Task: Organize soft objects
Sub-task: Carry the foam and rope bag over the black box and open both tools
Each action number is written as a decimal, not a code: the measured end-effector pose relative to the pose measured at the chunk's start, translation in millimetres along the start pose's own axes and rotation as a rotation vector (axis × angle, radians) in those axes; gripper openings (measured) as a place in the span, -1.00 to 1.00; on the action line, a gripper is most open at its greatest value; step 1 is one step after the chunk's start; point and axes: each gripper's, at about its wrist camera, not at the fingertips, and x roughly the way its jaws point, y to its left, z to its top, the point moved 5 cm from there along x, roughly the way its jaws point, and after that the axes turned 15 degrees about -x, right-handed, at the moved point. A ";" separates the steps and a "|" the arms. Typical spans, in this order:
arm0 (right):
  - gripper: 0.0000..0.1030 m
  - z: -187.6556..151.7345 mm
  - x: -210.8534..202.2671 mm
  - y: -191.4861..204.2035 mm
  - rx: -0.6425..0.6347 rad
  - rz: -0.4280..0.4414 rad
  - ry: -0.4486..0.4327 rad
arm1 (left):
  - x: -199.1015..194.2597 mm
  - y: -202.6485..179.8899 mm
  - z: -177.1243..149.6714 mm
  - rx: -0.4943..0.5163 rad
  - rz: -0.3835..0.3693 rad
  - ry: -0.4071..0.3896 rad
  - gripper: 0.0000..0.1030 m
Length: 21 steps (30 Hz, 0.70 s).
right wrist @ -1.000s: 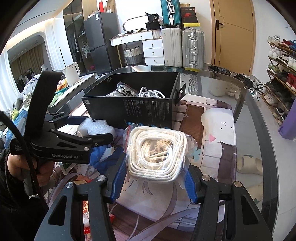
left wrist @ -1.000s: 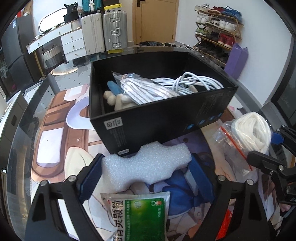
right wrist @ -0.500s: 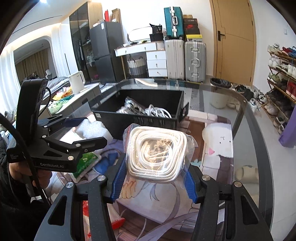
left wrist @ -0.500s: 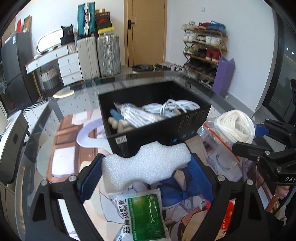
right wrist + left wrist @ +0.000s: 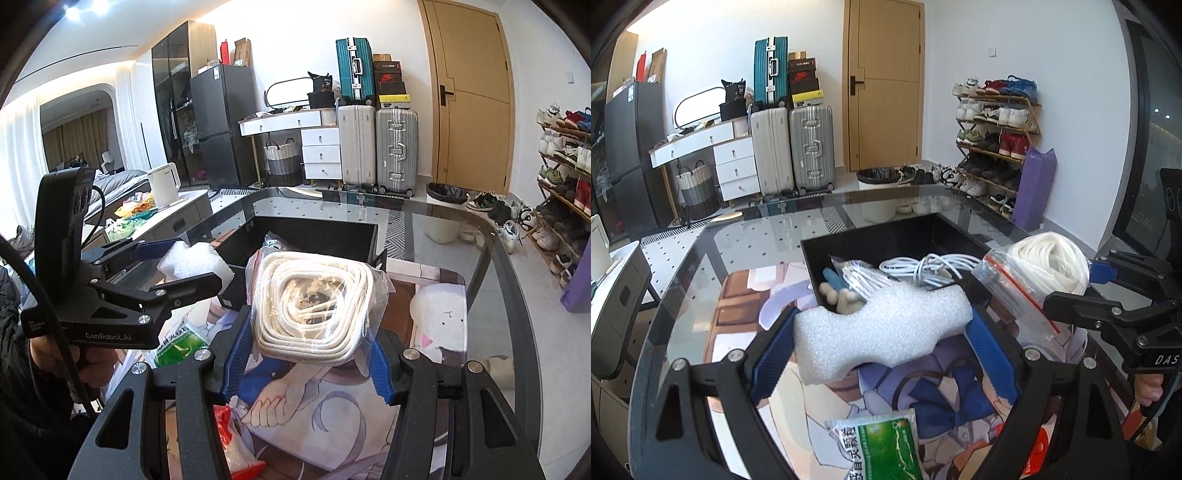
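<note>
My left gripper [image 5: 882, 338] is shut on a white foam block [image 5: 882, 332] and holds it in the air at the near wall of the black box [image 5: 871, 242]. My right gripper [image 5: 308, 339] is shut on a clear bag of coiled white rope [image 5: 314, 306], lifted near the box's right corner. The box [image 5: 310, 236] holds white cables [image 5: 923, 267] and a small pale toy [image 5: 836, 293]. The foam [image 5: 192, 264] and left gripper [image 5: 184, 266] show in the right wrist view; the rope bag [image 5: 1045, 267] shows in the left wrist view.
A green medicine packet [image 5: 882, 446] lies on the printed mat [image 5: 738, 332] below my left gripper. A red-labelled bag [image 5: 236, 446] lies near my right gripper. The glass table edge [image 5: 517, 295] curves on the right. Suitcases, a shoe rack and drawers stand beyond.
Both grippers have risen with their loads: the foam block and the rope bag now sit higher, level with the box rim, and the box looks lower and farther.
</note>
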 end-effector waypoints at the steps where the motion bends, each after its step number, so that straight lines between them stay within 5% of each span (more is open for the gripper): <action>1: 0.09 1.7 0.6 -0.1 0.000 0.000 -0.003 | -0.1 0.9 2.3 -0.003 -0.003 -0.006 0.74; 21: 0.09 41.9 52.2 -23.5 -0.020 -0.066 0.015 | 32.1 11.1 34.3 -0.042 0.047 -0.060 0.74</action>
